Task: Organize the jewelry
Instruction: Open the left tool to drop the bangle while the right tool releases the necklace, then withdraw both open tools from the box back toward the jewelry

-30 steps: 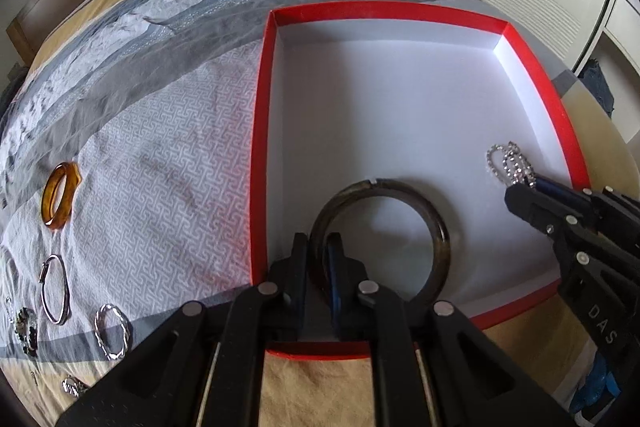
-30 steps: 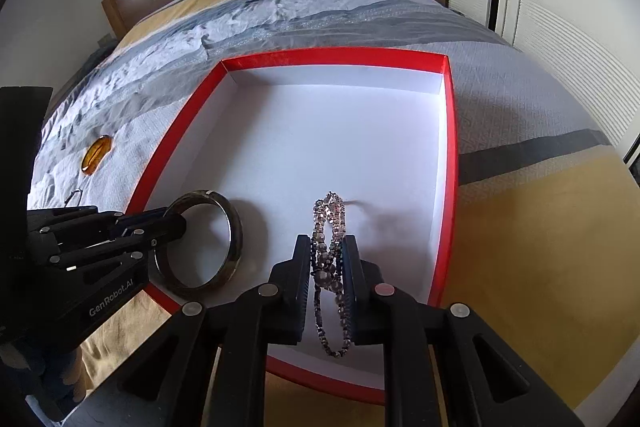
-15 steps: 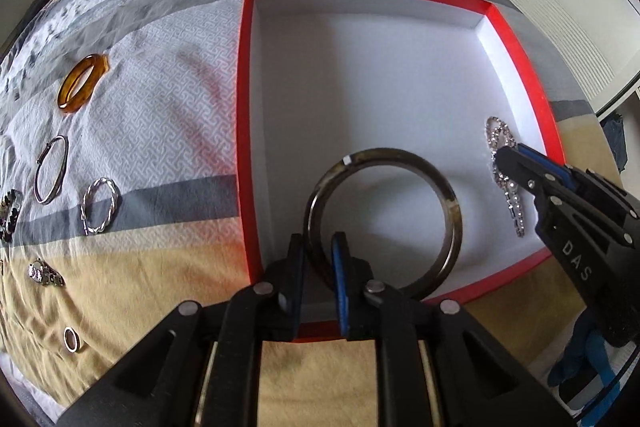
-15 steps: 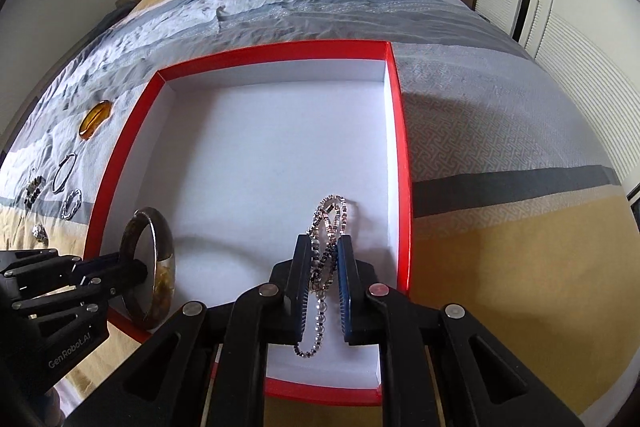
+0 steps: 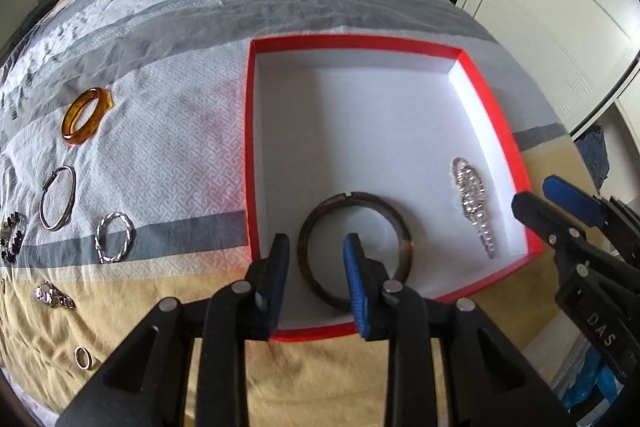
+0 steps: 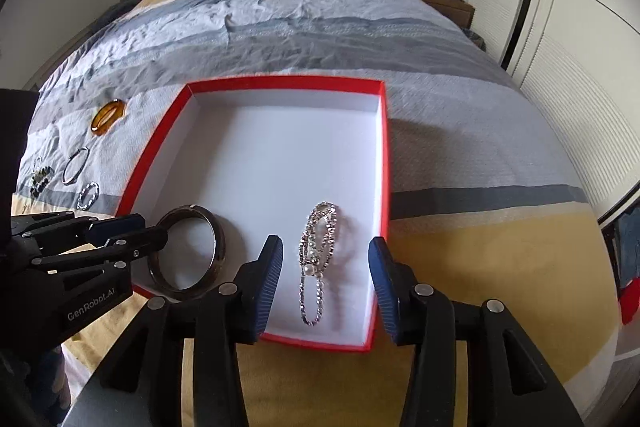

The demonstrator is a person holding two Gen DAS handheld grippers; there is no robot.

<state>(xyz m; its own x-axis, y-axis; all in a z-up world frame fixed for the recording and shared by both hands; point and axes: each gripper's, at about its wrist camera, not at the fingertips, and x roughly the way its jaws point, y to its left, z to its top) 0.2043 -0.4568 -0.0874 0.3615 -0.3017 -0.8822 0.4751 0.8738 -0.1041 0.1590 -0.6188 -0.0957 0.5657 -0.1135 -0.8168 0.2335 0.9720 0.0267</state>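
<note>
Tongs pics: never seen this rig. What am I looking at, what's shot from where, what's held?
No robot here: a person holds a pair of black hand-held tongs in each hand, each with a fisheye camera looking along its fingers. One picture looks out from the left tongs, the other from the right tongs; each also shows the other pair at its edge.

They hover over a red box with a white floor, on a bed. In the box lie a dark bangle and a beaded chain. Both tongs' jaws have just been opening; both stand open with nothing held, and the bangle's near rim lies between the left fingers.

Still on the bed beside the box: an amber bangle, silver bracelets and rings.
</note>
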